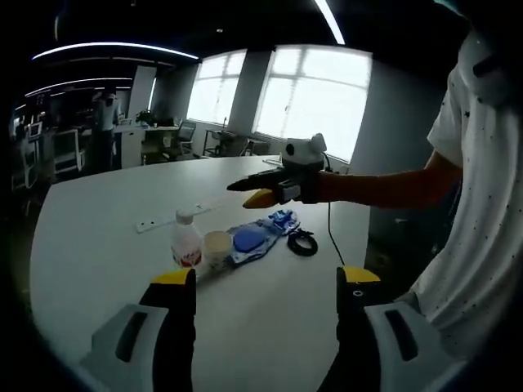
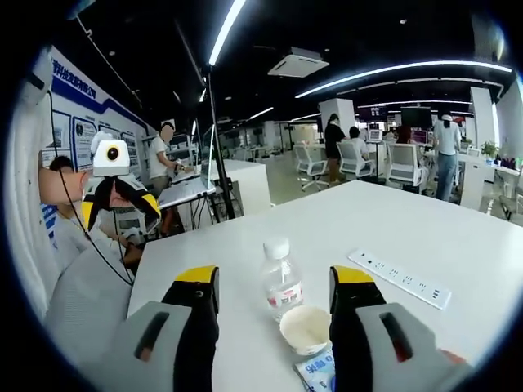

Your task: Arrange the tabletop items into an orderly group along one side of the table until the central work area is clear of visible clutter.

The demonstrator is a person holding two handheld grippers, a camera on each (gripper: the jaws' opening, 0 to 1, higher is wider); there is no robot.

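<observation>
Left gripper view: right gripper outstretched above table; both grippers' jaws wide.

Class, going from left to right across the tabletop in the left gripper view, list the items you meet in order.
Power strip → water bottle → paper cup → blue packet → coiled black cable.

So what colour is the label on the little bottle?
Red and white, on the bottle; clearest in the right gripper view.
</observation>
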